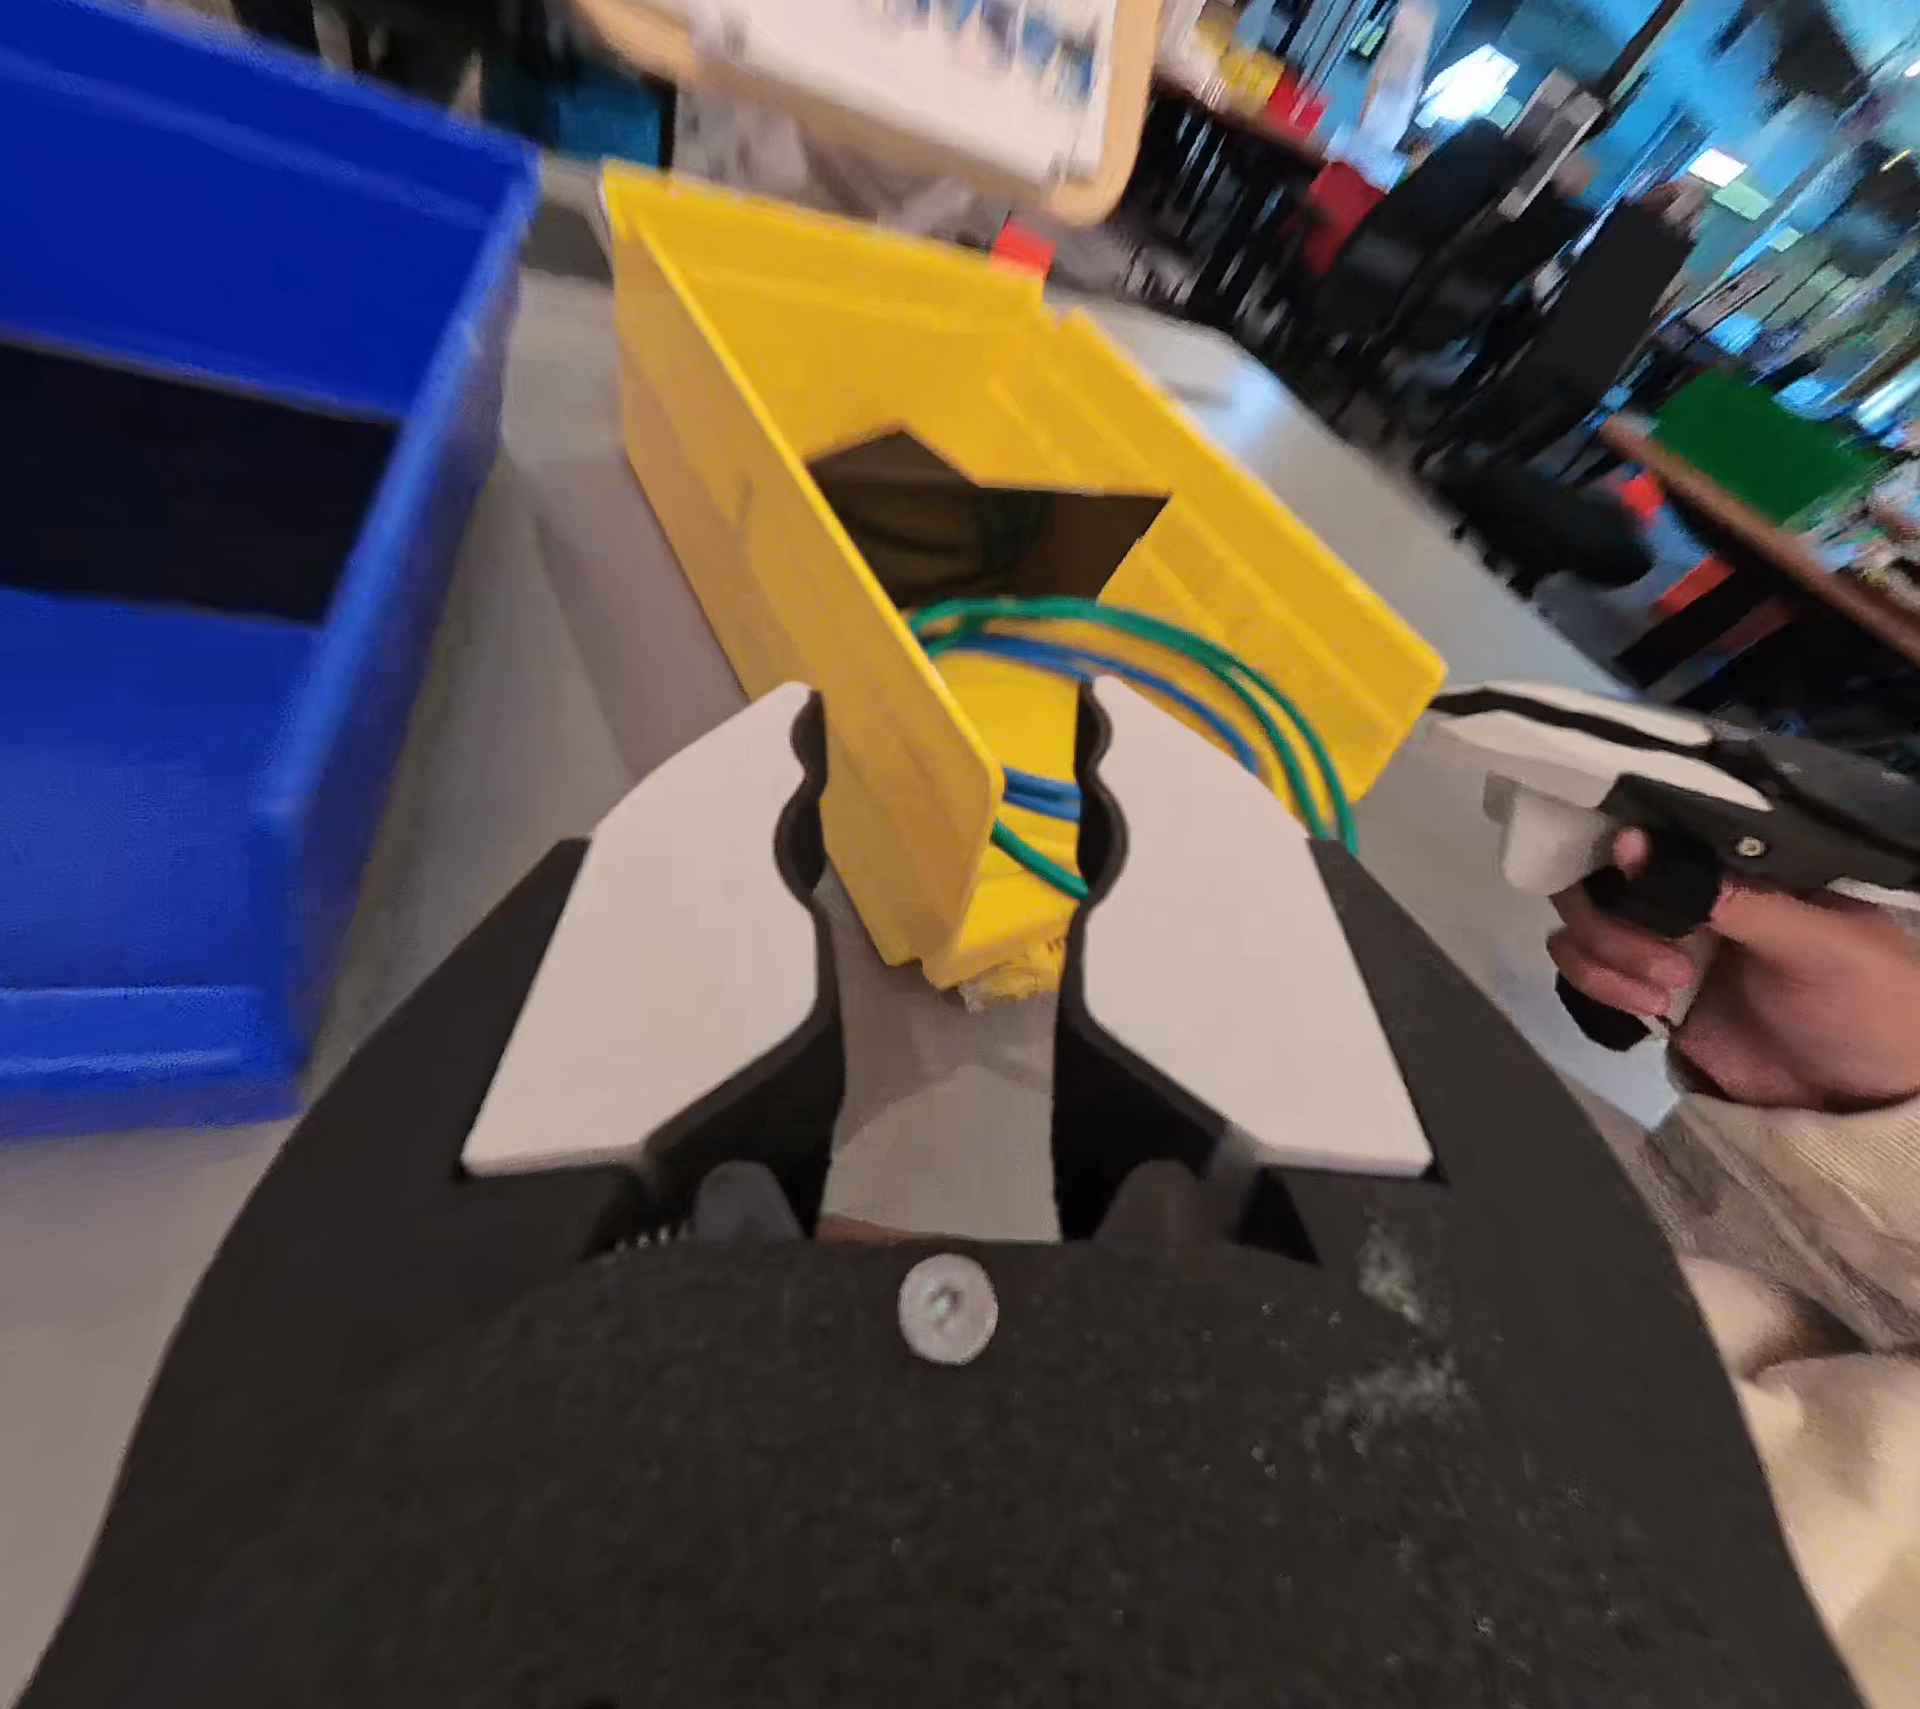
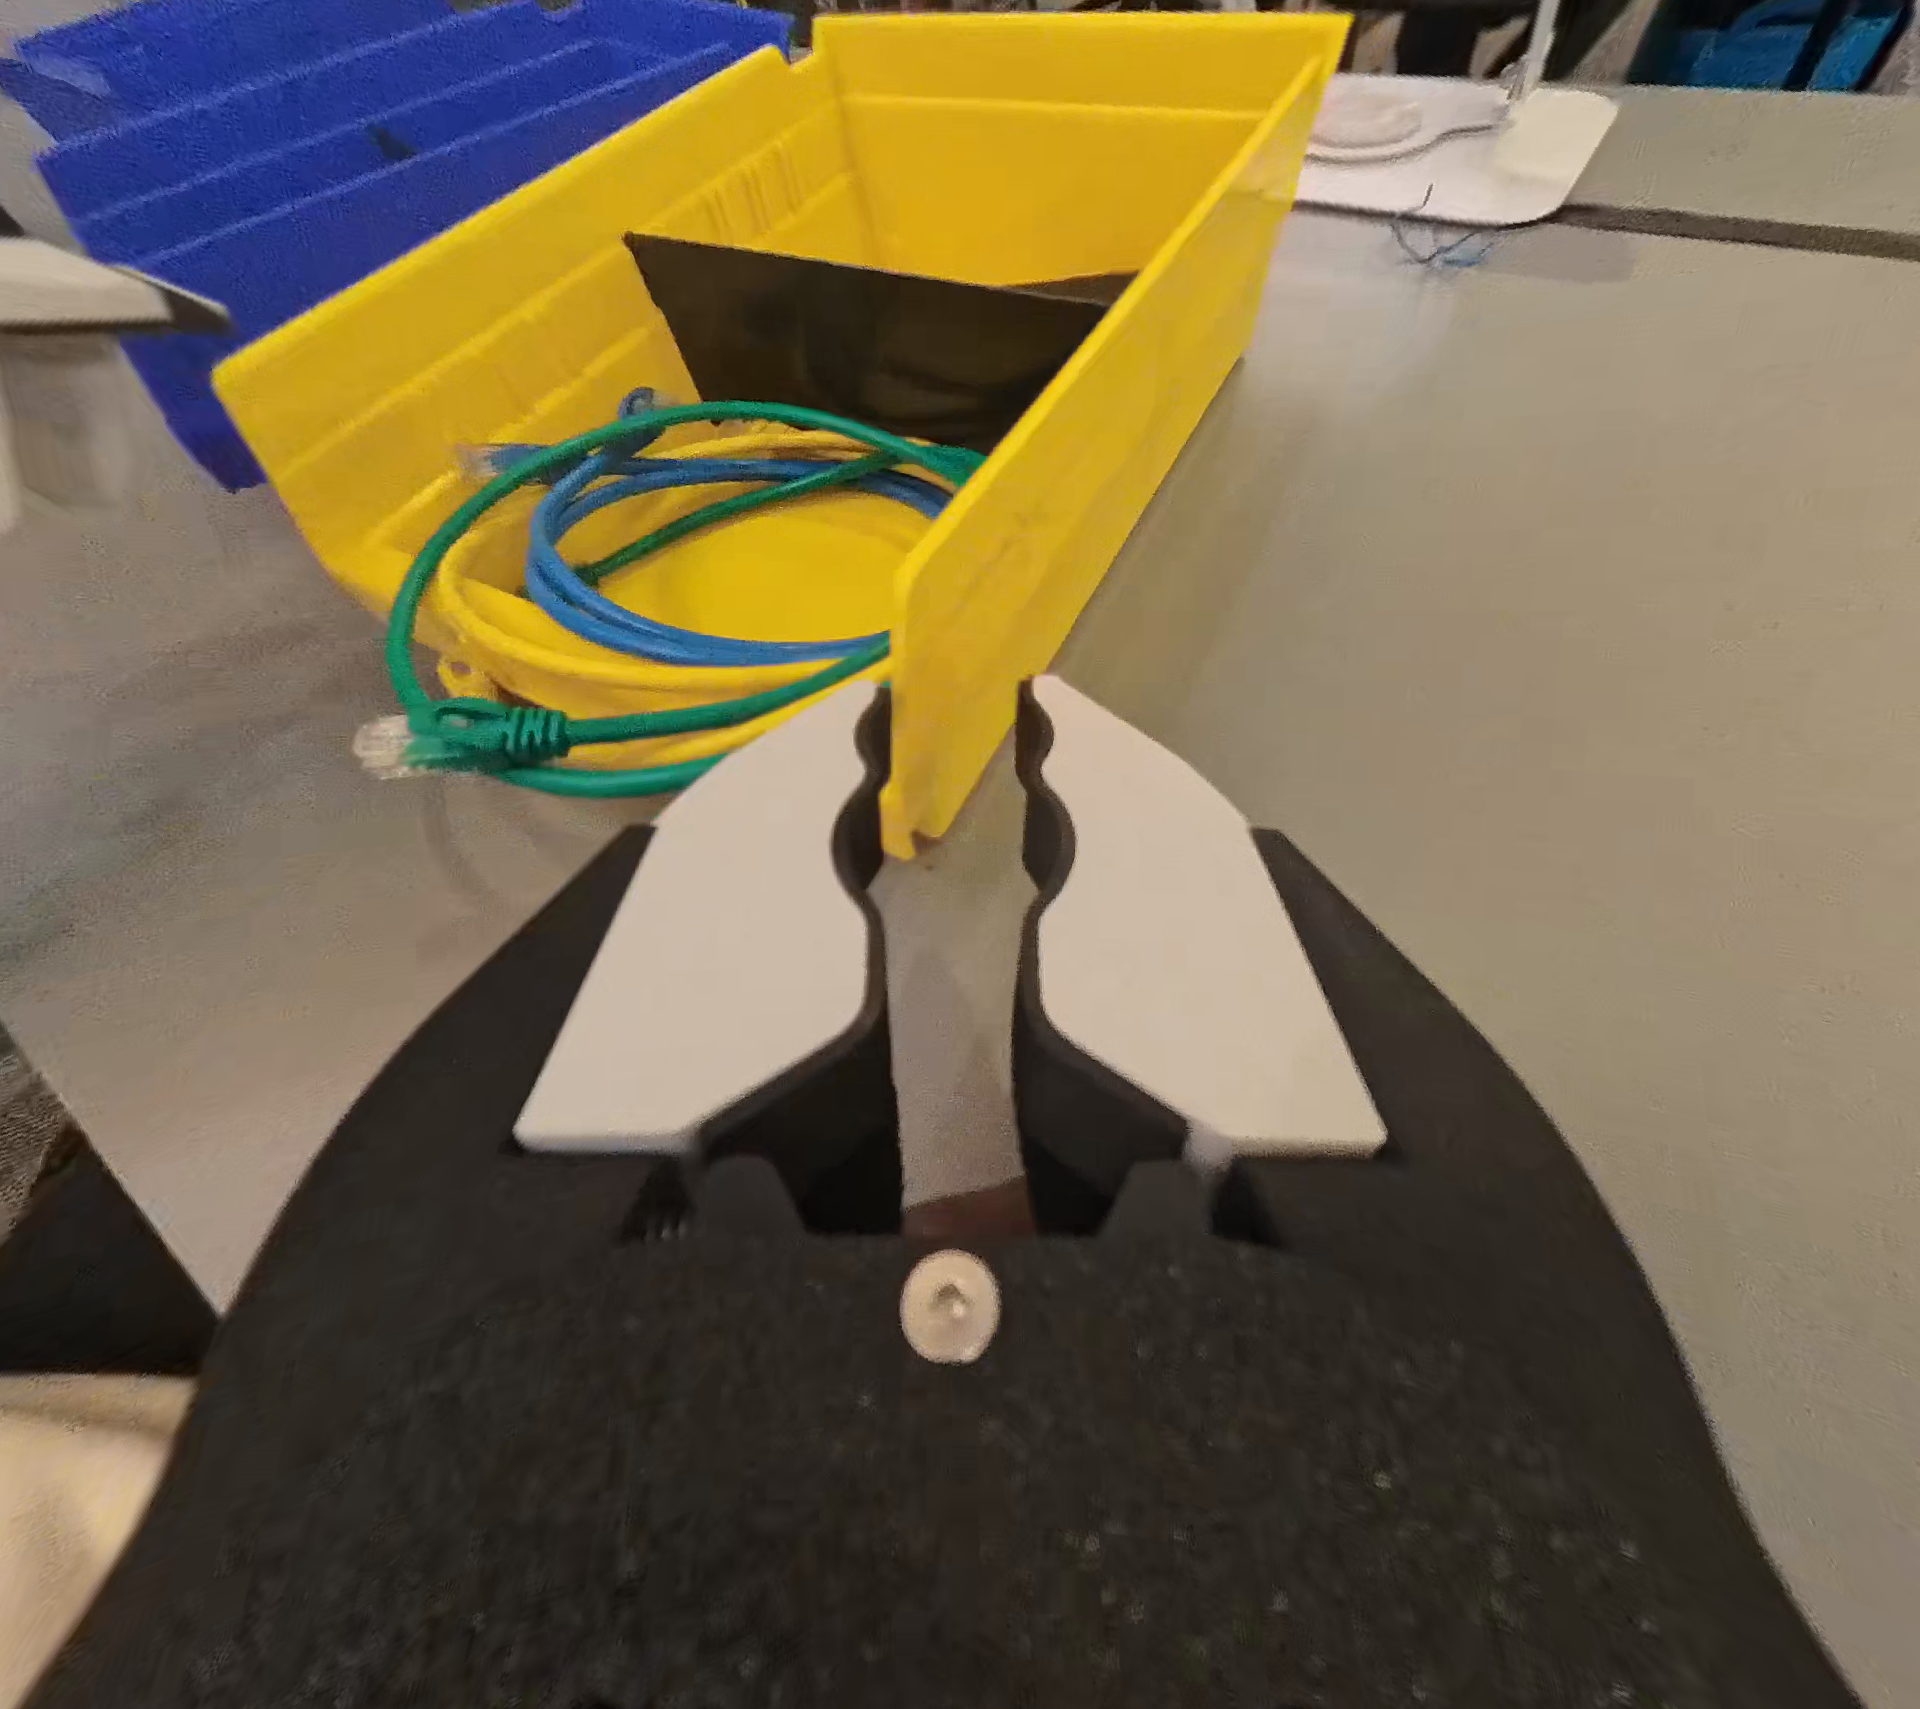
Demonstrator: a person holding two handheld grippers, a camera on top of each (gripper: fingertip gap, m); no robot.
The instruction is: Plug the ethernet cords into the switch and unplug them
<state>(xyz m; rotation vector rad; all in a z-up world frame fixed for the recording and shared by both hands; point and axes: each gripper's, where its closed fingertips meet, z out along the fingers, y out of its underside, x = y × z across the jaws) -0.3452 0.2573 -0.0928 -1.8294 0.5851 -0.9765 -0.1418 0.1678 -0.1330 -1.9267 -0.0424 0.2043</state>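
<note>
Right wrist view: thin, limp green, blue and yellow ethernet cords [image 2: 665, 610] coiled in the yellow plastic bin [image 2: 1091, 454] at 11 o'clock look light and floppy, best pinched at the stiff green plug boot [image 2: 509, 734], while both claws, right gripper [image 2: 951, 703] and left gripper [image 1: 945, 703], stand parted and empty astride bin walls.

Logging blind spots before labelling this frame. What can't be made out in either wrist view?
- Switch: not identifiable; in both views a black divider hides the back of the yellow bin.
- Yellow cord: plugs not visible; the coil blends into the bin.
- Blue cord: far plug small, blurred.
- Left wrist view: motion blur; bin wall and left gripper cover most cords.
- Right gripper: wall contact unclear.
</note>
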